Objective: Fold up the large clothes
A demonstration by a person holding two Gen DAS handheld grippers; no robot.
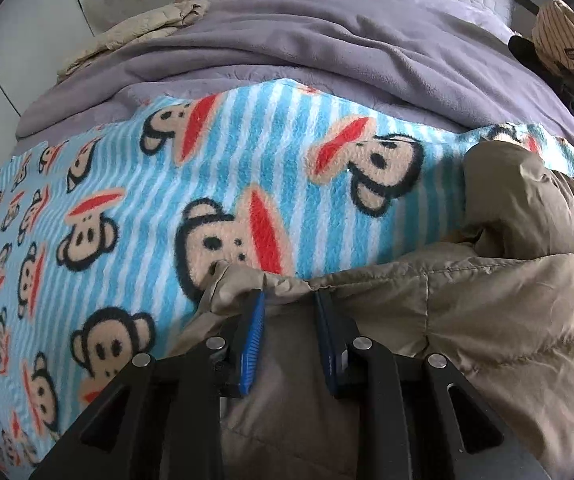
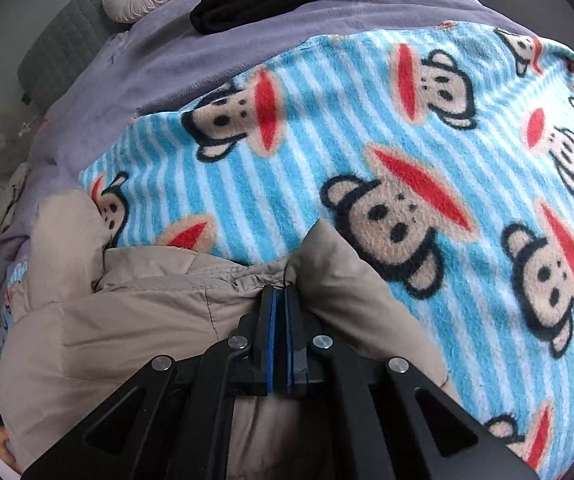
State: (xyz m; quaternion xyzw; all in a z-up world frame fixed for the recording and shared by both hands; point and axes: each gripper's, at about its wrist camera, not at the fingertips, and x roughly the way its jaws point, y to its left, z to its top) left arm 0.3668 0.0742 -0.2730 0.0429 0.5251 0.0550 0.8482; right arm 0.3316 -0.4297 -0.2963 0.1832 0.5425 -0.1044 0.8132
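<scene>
Jacket: my khaki padded jacket (image 1: 467, 312) lies on the monkey-print blanket (image 1: 247, 152) over the bed.
Left gripper (image 1: 289, 298): clamped on bunched hem, ready to lift.
Right gripper (image 2: 281, 294): pinched tight on the same edge, keeping it straight for folding.

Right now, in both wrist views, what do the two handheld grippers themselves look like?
Both look alike: the left gripper and right gripper each have matte black angular linkage arms with triangular cut-outs, round silver pivot pins and flat black jaws lined with ribbed blue pads. No cables, markings or sleeves show.
</scene>
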